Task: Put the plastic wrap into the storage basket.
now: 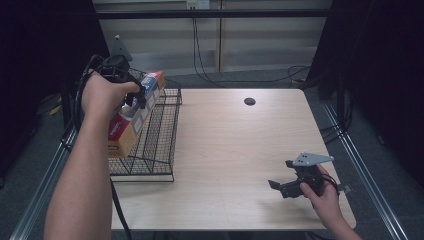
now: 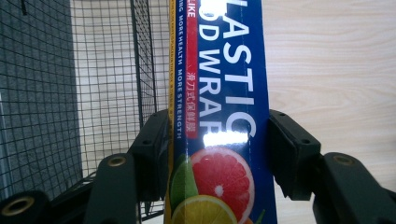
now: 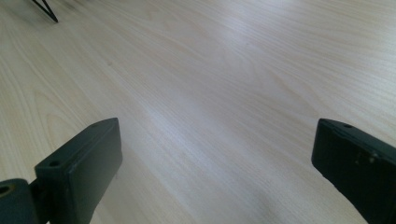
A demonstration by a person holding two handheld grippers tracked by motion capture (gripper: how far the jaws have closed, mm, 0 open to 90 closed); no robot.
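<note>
Your left gripper [image 1: 131, 100] held a long box of plastic food wrap [image 1: 134, 116]. Its 2 jaws pressed on the 2 sides of the box, 1 on each side. In the left gripper view, the box [image 2: 219, 112] ran straight up between the jaws, blue with white letters and a picture of cut fruit near the bottom. The black wire rack [image 1: 155, 135] was under and beside that gripper, and the box leaned over it. I could not tell if the box touched the rack. Your left hand [image 1: 102, 95] was wrapped around the gripper.

Your right gripper [image 1: 280, 186] sat low over the light wood table [image 1: 230, 145], well apart from the box and rack. Its 2 jaws were spread wide with only bare wood between them. Your right hand [image 1: 325, 192] held it from behind.
</note>
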